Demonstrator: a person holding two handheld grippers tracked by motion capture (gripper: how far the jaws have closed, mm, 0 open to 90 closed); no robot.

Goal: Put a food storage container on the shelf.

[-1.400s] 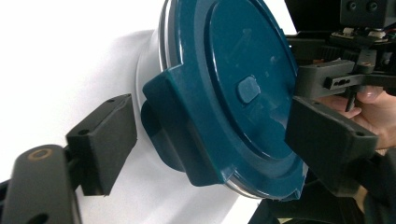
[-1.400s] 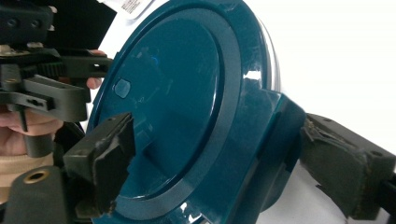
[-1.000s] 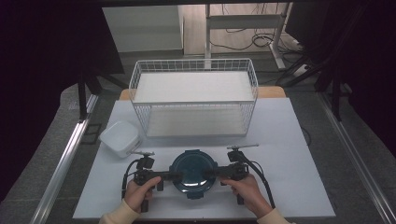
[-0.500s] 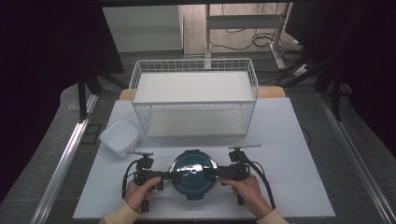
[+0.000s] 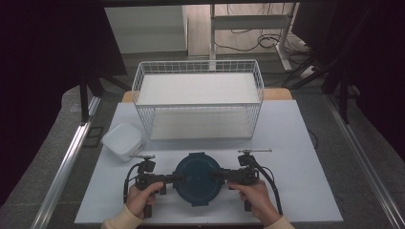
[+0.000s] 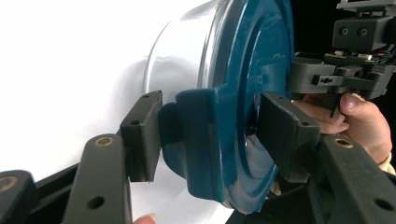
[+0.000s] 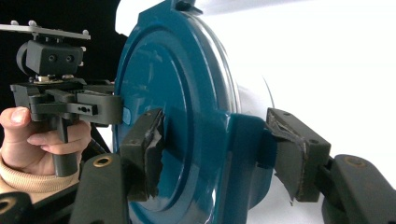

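Observation:
A round clear container with a dark blue lid (image 5: 197,177) sits at the front middle of the white table (image 5: 296,143). My left gripper (image 5: 173,179) holds its left edge and my right gripper (image 5: 218,175) its right edge. In the left gripper view the left gripper (image 6: 210,135) straddles a blue latch tab (image 6: 196,140), one pad (image 6: 142,135) under it and the other on the lid top. In the right gripper view the right gripper (image 7: 217,149) clamps the opposite latch tab (image 7: 247,149) in the same way, with its pads (image 7: 289,154) touching the tab.
A white wire basket (image 5: 198,102) stands behind the container, across the middle of the table. A small white square box with a lid (image 5: 123,140) sits at the left, near the table edge. Bare table lies to the right of my right hand.
The bright glare on the lid has faded and the lid now looks dark and level. Both hands and grippers stay almost where they were.

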